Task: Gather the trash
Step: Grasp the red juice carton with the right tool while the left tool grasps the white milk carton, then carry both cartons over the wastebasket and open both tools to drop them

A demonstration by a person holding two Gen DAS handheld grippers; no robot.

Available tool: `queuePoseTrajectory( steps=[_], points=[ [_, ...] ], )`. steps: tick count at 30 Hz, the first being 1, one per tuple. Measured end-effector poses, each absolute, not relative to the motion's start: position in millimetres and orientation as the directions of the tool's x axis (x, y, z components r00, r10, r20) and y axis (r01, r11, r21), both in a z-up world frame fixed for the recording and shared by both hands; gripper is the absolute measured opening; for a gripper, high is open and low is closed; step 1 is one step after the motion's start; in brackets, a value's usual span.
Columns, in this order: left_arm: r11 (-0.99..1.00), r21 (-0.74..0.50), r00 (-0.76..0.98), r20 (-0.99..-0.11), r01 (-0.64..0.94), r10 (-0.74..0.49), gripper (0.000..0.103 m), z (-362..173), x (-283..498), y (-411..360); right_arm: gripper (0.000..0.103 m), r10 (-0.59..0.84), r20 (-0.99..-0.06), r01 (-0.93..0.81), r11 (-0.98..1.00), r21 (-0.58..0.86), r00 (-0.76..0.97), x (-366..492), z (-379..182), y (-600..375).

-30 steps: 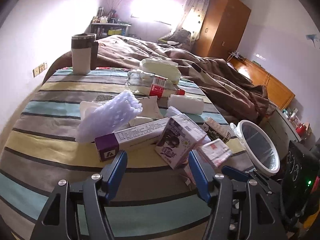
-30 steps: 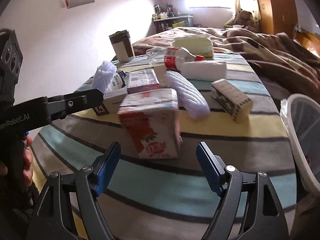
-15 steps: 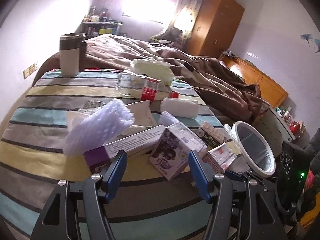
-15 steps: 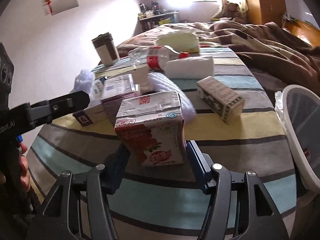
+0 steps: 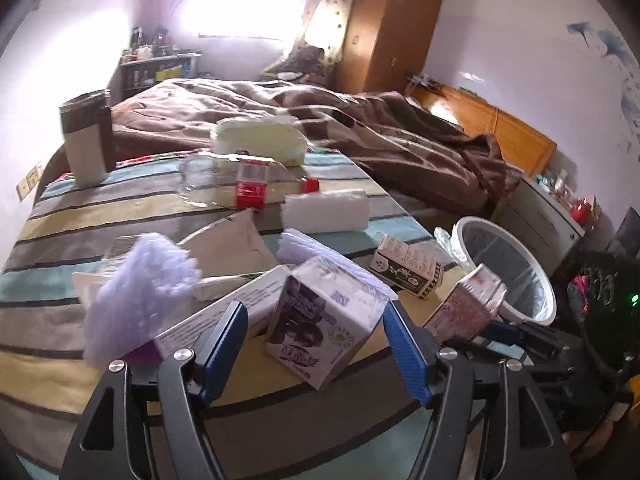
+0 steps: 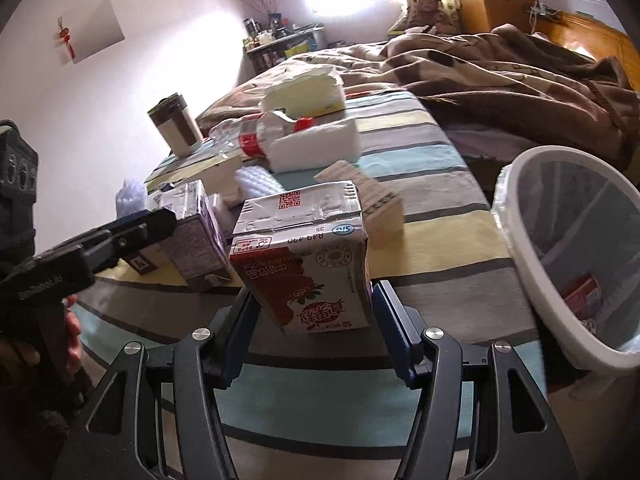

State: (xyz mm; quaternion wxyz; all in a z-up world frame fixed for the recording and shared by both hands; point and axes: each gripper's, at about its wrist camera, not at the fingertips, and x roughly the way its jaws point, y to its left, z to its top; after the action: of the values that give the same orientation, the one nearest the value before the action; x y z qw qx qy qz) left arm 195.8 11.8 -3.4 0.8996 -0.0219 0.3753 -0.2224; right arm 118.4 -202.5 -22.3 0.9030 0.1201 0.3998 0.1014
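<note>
Gripping a red carton (image 6: 308, 264) between its blue pads, the right gripper (image 6: 312, 316) is holding it just beside the white bin (image 6: 516, 248). The left gripper (image 5: 316, 340) is opening its jaws around a purple carton (image 5: 320, 320) standing on the striped bed (image 5: 100, 208); the pads are not pressing it.

Striped table (image 5: 280, 432) bare at near edge. Behind, purple carton (image 5: 324, 324), long box (image 5: 224, 316), foam sleeve (image 5: 136, 296) crowd together. White bin (image 6: 568, 256) open just beside table.
</note>
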Motion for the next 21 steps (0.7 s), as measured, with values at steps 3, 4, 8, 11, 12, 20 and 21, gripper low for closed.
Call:
queuePoseTrajectory(
  steps=[3, 4, 8, 11, 12, 20, 21],
  points=[
    [0.903, -0.156, 0.628, -0.671, 0.401, -0.395, 0.070, -6, 197, 0, 0.059, 0.277, -0.697, -0.082, 0.951, 0.300, 0.661, 119, -22, -207],
    [0.905, -0.139, 0.629, -0.676, 0.403, -0.384, 0.070, -7, 199, -4, 0.060, 0.275, -0.697, -0.081, 0.951, 0.298, 0.662, 119, -21, -208],
    [0.908, -0.134, 0.622, -0.688, 0.397, -0.374, 0.070, -14, 206, -11, 0.060, 0.270, -0.698, -0.069, 0.951, 0.302, 0.664, 119, -22, -216],
    [0.904, -0.106, 0.621, -0.694, 0.414, -0.366, 0.070, -19, 204, -19, 0.060, 0.264, -0.700, -0.060, 0.952, 0.302, 0.664, 118, -23, -221],
    [0.900, -0.107, 0.613, -0.697, 0.423, -0.371, 0.070, -20, 203, -21, 0.060, 0.262, -0.699, -0.059, 0.952, 0.301, 0.665, 118, -23, -223],
    [0.893, -0.093, 0.609, -0.700, 0.439, -0.372, 0.065, -22, 197, -26, 0.060, 0.251, -0.692, -0.041, 0.952, 0.305, 0.676, 116, -23, -236],
    [0.895, -0.092, 0.610, -0.701, 0.437, -0.369, 0.064, -21, 197, -26, 0.060, 0.252, -0.691, -0.041, 0.951, 0.306, 0.677, 115, -23, -237]
  ],
)
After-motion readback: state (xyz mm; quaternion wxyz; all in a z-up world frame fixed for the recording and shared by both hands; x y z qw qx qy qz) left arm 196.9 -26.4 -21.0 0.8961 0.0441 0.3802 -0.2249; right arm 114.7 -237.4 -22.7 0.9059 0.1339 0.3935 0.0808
